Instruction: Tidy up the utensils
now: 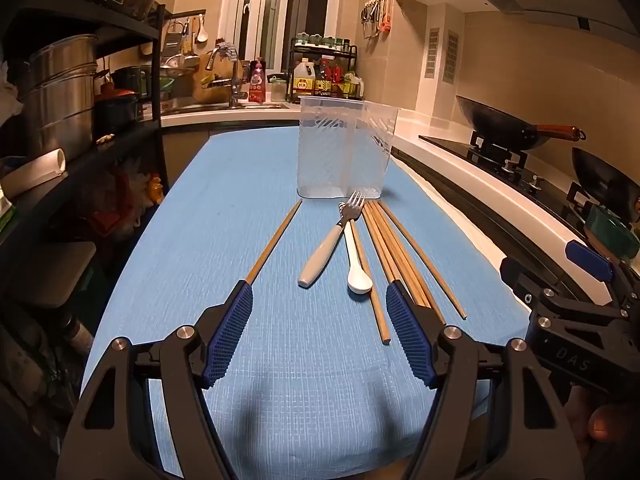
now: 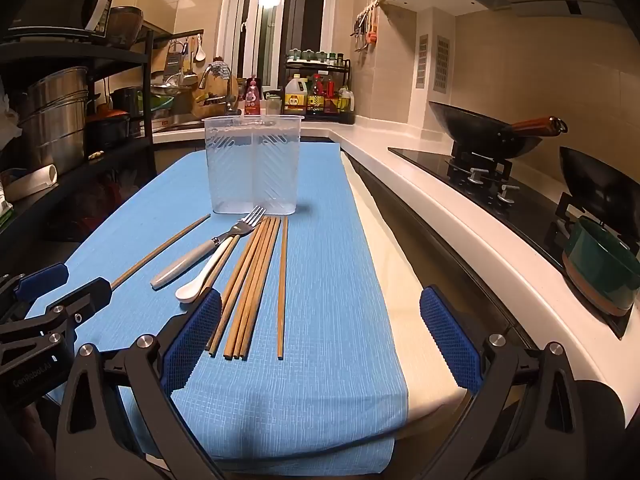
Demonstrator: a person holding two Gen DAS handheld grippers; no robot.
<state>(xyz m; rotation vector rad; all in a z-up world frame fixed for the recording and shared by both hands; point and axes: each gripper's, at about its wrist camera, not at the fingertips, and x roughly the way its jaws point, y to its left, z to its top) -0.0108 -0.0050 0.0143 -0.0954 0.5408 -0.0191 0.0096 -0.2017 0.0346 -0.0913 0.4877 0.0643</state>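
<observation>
A clear plastic two-compartment utensil holder (image 1: 344, 148) (image 2: 253, 166) stands upright on the blue cloth (image 1: 224, 208) (image 2: 328, 272). In front of it lie a fork with a grey handle (image 1: 328, 244) (image 2: 200, 254), a white spoon (image 1: 357, 264) (image 2: 204, 276), a bundle of several wooden chopsticks (image 1: 400, 248) (image 2: 250, 284), and a lone chopstick (image 1: 276, 240) (image 2: 160, 254) apart to the left. My left gripper (image 1: 320, 296) is open and empty above the cloth, short of the utensils. My right gripper (image 2: 320, 300) is open and empty, to the right of the chopsticks.
A white counter with a gas stove and two black woks (image 1: 508, 124) (image 2: 488, 128) runs along the right. A green pot (image 2: 600, 272) sits on the stove. A black shelf rack with steel pots (image 1: 60, 100) (image 2: 56, 120) stands left. Sink and bottles sit behind.
</observation>
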